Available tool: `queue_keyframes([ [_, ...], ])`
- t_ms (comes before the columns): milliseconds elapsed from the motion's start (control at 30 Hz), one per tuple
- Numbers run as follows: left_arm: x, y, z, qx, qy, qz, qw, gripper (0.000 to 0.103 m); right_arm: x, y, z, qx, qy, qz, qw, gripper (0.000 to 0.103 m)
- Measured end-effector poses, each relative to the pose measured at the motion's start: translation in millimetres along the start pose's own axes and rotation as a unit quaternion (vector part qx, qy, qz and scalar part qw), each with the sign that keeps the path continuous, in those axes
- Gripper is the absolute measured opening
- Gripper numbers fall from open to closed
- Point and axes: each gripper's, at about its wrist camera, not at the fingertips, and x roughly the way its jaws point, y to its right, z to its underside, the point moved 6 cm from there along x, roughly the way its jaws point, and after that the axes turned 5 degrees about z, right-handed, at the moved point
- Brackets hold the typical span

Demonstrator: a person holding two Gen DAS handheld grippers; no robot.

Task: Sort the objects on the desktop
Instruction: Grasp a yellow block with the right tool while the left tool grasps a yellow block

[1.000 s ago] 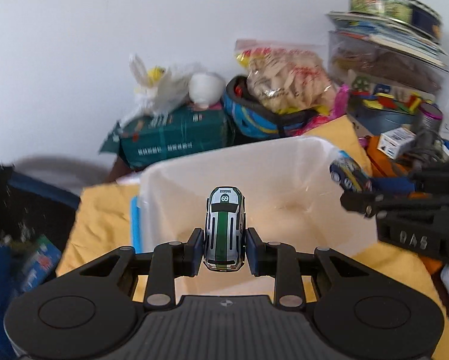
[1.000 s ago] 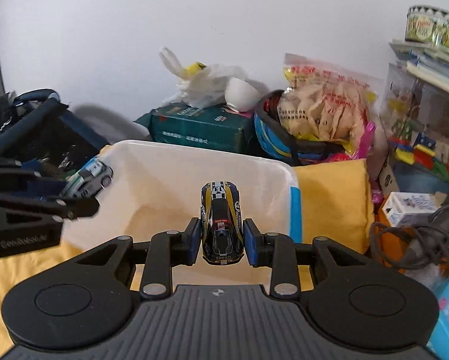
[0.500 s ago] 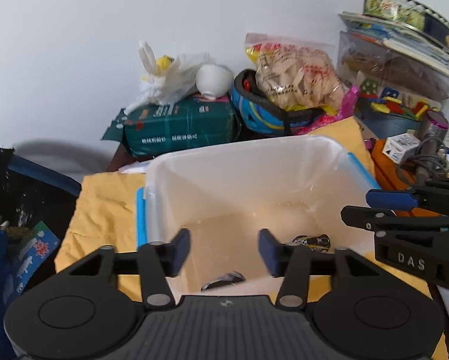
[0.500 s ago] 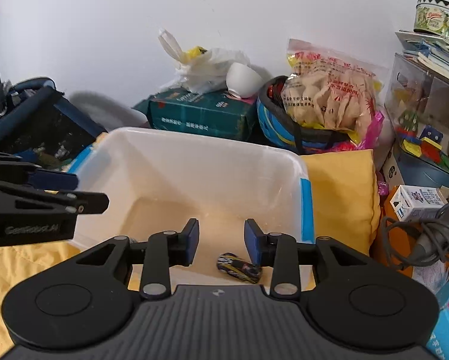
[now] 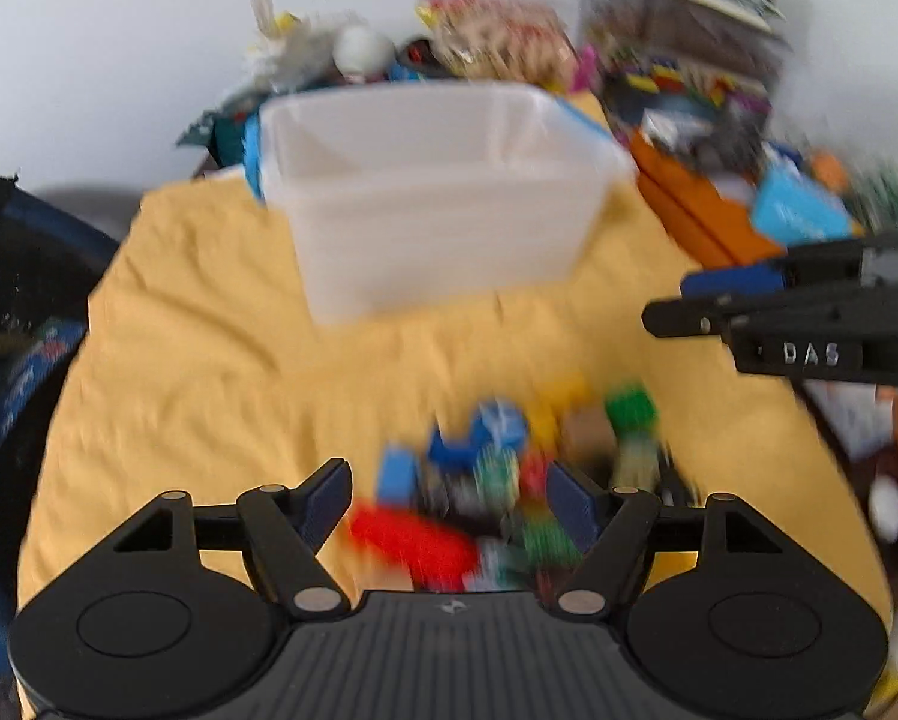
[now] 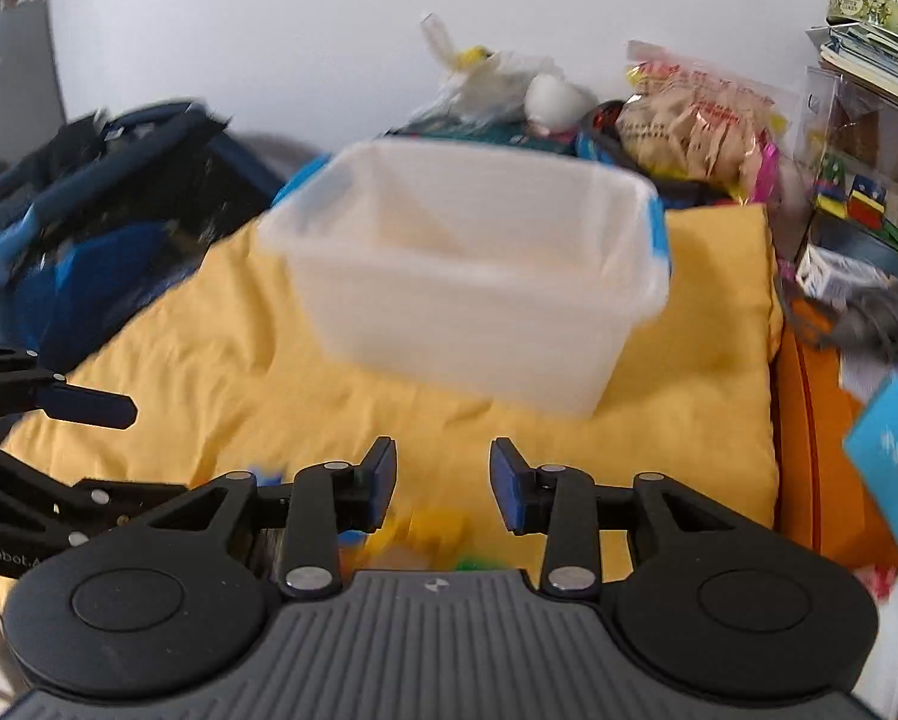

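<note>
A translucent white bin [image 5: 437,228] [image 6: 466,312] stands on a yellow cloth [image 5: 209,360]; its inside is hidden from here. In front of it lies a blurred pile of coloured toy blocks [image 5: 508,468], with red, blue, green and yellow pieces. My left gripper [image 5: 449,486] hovers over that pile, its jaws opening wide and pressing on nothing. In the right wrist view my right gripper [image 6: 443,474] is open and empty above the cloth, with blurred yellow pieces [image 6: 431,528] just below it. It also shows at the right of the left wrist view.
A black and blue bag [image 5: 17,276] [image 6: 107,222] borders the cloth on the left. Behind the bin sit a snack bag [image 6: 694,114], a white plastic bag and stacked books with a tin [image 6: 868,12]. Orange boxes [image 5: 700,216] and a light blue box [image 6: 892,468] crowd the right.
Both grippers let go of their toy cars, which dropped into the bin. Both then pulled back from the bin to the block pile, and the left jaws widened.
</note>
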Motion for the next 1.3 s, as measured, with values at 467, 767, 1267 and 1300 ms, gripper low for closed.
queue_keyframes([
  [467,11.4,67.4,64.2,0.052,-0.057,0.059,0.9952,0.069,-19.1,-42.5,107.8,-0.107,-0.044,0.007,0.993,0.033],
  [767,20.7,75.1,64.7,0.037,-0.065,0.058,0.9954,0.069,-18.2,-18.8,134.1,-0.1,-0.073,0.034,0.992,0.022],
  [1267,61.1,82.1,65.1,0.023,-0.084,0.014,0.9961,0.043,-28.6,18.7,135.4,-0.029,-0.062,0.008,0.998,0.025],
  [1300,63.3,79.4,66.5,0.008,-0.089,0.022,0.9957,0.034,-27.6,18.0,135.1,-0.029,-0.062,0.004,0.998,0.025],
])
